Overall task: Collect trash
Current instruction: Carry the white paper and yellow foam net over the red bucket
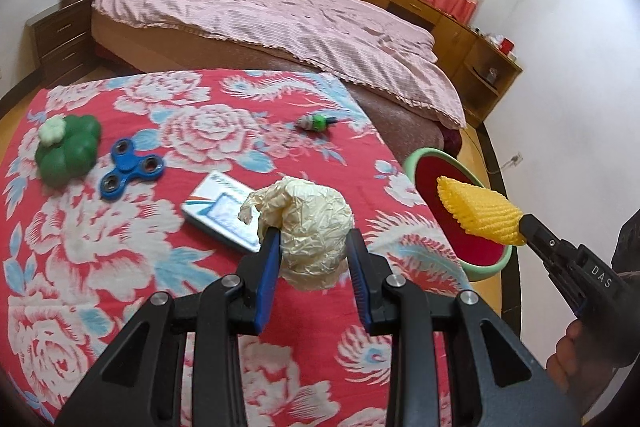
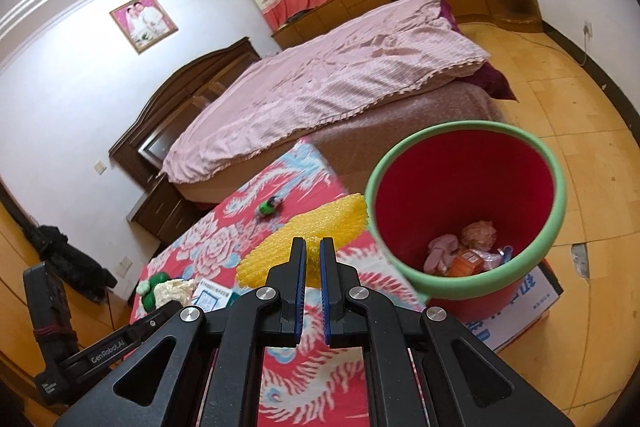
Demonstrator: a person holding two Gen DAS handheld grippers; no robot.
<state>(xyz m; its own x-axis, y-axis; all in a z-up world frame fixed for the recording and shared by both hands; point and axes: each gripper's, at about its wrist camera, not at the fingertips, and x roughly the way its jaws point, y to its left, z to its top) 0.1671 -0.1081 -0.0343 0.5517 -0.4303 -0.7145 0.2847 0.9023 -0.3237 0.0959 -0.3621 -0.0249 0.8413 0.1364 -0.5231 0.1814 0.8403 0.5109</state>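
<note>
Gripping crumpled paper [image 1: 314,227], yellow foam net [image 2: 304,247]

Blue spinner [image 1: 130,169] beside green toy [image 1: 68,151] on floral cloth [image 1: 120,247].

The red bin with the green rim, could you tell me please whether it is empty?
Not empty: the right wrist view shows crumpled pink and orange wrappers at the bottom of the red bin.

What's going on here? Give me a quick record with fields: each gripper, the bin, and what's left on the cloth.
left gripper: shut on crumpled cream paper
right gripper: shut on yellow foam net
bin: red inside, green rim, on the floor beside the table, already holding some trash
left on floral cloth: blue fidget spinner, green toy, white card box, small green toy
</note>
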